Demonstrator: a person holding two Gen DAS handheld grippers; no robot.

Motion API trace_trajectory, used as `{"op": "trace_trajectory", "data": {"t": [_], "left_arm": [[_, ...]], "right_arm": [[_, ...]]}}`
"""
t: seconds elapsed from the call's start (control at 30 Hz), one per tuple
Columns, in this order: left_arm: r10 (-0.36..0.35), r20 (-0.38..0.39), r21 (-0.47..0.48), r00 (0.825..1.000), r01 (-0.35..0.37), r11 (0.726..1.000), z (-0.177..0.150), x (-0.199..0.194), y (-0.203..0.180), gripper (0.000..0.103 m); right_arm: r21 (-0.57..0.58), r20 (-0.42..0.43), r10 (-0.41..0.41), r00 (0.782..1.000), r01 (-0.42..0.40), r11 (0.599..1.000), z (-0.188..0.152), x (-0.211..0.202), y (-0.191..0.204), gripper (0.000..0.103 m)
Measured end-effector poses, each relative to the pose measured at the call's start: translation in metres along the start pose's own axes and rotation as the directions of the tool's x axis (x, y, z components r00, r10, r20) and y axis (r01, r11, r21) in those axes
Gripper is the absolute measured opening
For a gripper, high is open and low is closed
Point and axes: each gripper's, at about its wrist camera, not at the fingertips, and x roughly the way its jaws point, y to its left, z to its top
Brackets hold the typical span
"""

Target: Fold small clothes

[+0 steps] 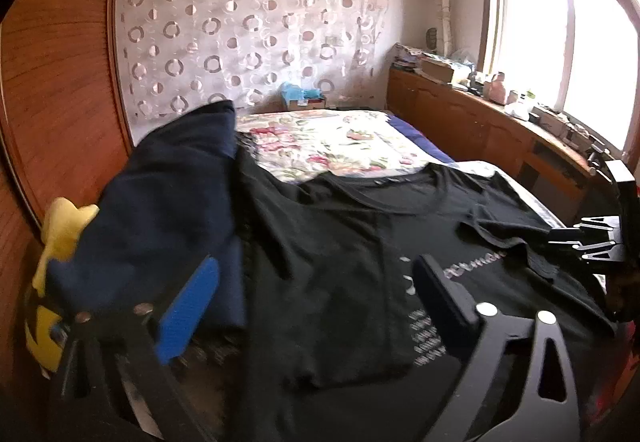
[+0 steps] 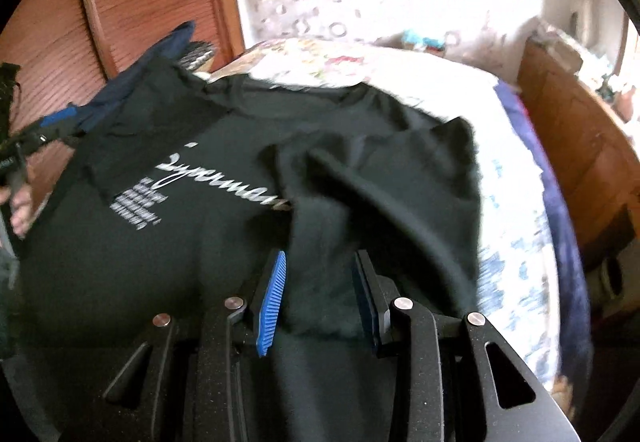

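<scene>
Just outside the left gripper's (image 1: 316, 306) blue-padded left finger lies a navy garment (image 1: 160, 210) with a yellow cloth (image 1: 64, 238) past it. Those fingers (image 1: 188, 310) stand wide apart over the black T-shirt (image 1: 320, 242), gripping nothing. The shirt is spread on the bed (image 1: 332, 142), print upward. To the right, the right gripper (image 2: 320, 290) has its fingers partly closed around a fold of the shirt's cloth; whether the pads press on it I cannot tell.

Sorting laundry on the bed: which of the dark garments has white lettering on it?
The black T-shirt spread flat across the bed, with white script on its chest. The navy garment beside it on the wardrobe side is plain.
</scene>
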Motion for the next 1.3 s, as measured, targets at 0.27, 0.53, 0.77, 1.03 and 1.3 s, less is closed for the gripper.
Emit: {"op": "trace_trajectory", "data": {"t": [0.27, 0.53, 0.77, 1.03, 1.3], "left_arm": [[0.024, -0.067, -0.002, 0.998, -0.024, 1.0, 0.02, 0.032, 0.028, 0.053], [0.037, -0.108, 0.006, 0.993, -0.037, 0.999, 0.039, 0.058, 0.034, 0.043], [0.077, -0.151, 0.036, 0.986, -0.072, 0.997, 0.055, 0.083, 0.035, 0.041], [0.117, -0.201, 0.048, 0.973, -0.11, 0.993, 0.065, 0.112, 0.038, 0.033], [0.122, -0.198, 0.082, 0.973, -0.107, 0.991, 0.064, 0.111, 0.035, 0.004]], "right_arm": [[0.019, -0.034, -0.065, 0.997, 0.066, 0.998, 0.005, 0.032, -0.013, 0.036], [0.025, -0.042, -0.053, 0.998, 0.054, 0.998, 0.004, 0.044, -0.017, 0.036], [0.033, -0.023, -0.048, 0.999, 0.048, 0.998, -0.001, 0.042, -0.019, 0.037], [0.029, -0.023, -0.039, 0.999, 0.04, 0.999, -0.002, 0.042, -0.019, 0.041], [0.031, -0.022, -0.034, 0.999, 0.035, 0.999, -0.002, 0.042, -0.019, 0.042]]}}
